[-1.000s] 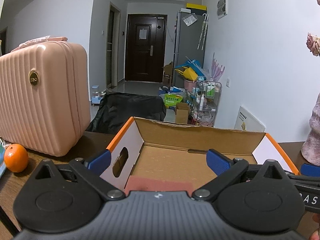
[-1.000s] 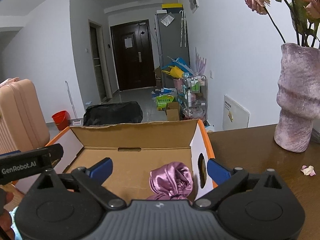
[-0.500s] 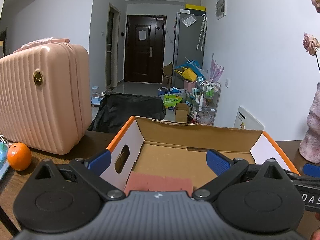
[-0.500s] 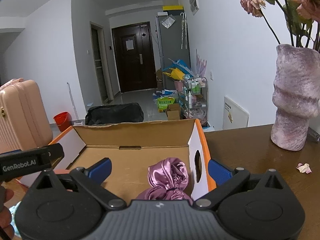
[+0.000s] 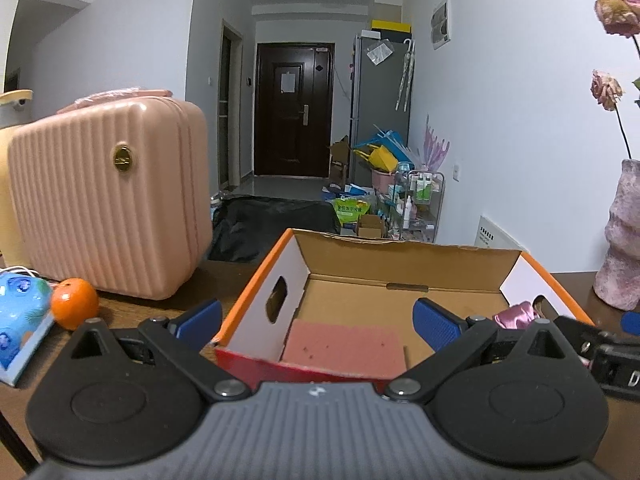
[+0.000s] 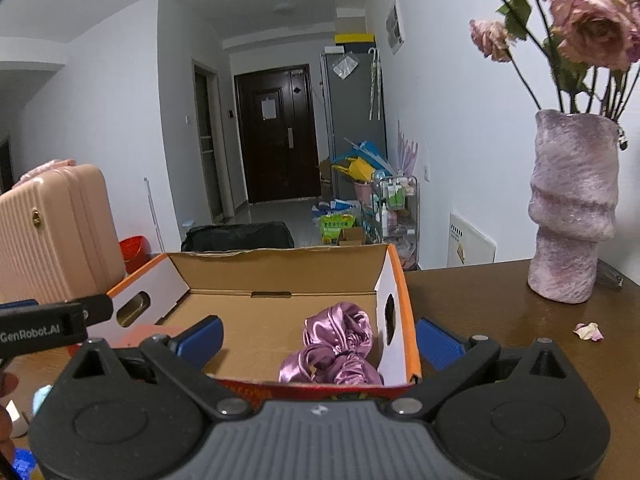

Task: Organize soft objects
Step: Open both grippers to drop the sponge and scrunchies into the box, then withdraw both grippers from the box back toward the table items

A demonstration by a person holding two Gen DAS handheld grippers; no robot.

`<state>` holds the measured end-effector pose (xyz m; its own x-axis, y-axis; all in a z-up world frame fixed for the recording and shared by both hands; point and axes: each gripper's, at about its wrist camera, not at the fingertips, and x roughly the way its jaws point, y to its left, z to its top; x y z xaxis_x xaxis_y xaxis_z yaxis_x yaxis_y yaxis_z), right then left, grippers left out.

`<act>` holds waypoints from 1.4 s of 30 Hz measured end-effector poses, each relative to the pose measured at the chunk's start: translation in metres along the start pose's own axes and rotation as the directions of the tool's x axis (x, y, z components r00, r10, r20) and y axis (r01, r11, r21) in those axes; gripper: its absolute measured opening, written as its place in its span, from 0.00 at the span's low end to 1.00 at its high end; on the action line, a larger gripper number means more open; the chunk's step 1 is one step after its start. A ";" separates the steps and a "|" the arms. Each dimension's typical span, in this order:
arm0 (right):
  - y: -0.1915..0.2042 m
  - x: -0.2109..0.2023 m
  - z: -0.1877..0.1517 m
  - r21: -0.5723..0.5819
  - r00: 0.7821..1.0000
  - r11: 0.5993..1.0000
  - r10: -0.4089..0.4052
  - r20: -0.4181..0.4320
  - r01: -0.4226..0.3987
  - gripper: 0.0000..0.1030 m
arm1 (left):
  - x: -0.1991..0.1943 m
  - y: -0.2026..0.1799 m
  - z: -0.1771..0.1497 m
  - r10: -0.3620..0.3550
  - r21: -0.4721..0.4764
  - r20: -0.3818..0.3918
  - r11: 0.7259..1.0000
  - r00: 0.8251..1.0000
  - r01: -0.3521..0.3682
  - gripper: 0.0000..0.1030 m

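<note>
An open cardboard box [image 5: 404, 256] with orange edges sits on the dark wooden table; the right wrist view shows the same box [image 6: 276, 268]. A flat pink sponge [image 5: 344, 346] lies in its near left corner. A bunched purple satin cloth [image 6: 334, 350] lies in the near right corner, and its edge shows as the cloth [image 5: 516, 316] in the left wrist view. My left gripper [image 5: 318, 324] is open and empty, just in front of the box. My right gripper [image 6: 320, 338] is open and empty too, straddling the box's right wall.
A pink ribbed suitcase [image 5: 108, 196] stands left of the box, with an orange [image 5: 74, 308] and a blue patterned object [image 5: 20, 308] beside it. A mauve vase [image 6: 572, 212] with dried roses stands on the table at right, near a fallen petal [image 6: 587, 330].
Both grippers have pulled back and risen away from the box, so its near red edge now shows. The sponge and the purple cloth stay where they lay.
</note>
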<state>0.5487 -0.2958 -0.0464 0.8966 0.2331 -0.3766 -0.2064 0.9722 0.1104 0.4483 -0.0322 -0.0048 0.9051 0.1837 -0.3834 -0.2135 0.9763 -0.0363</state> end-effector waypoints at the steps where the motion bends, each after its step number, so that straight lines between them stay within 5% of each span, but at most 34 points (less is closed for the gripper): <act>1: 0.000 -0.004 -0.002 -0.001 1.000 1.000 -0.002 0.003 0.002 1.00 | -0.004 0.001 -0.002 0.002 0.003 0.005 1.000 1.000 -0.002 1.00; 42: 0.032 -0.176 -0.076 -0.084 0.996 0.996 0.001 0.090 0.006 1.00 | -0.176 0.046 -0.080 -0.032 0.087 0.079 0.996 0.996 0.025 1.00</act>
<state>0.3543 -0.3043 -0.0468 0.9280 0.2314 -0.2920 -0.2327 0.9721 0.0306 0.2495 -0.0285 -0.0124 0.9377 0.1606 -0.3081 -0.1577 0.9869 0.0346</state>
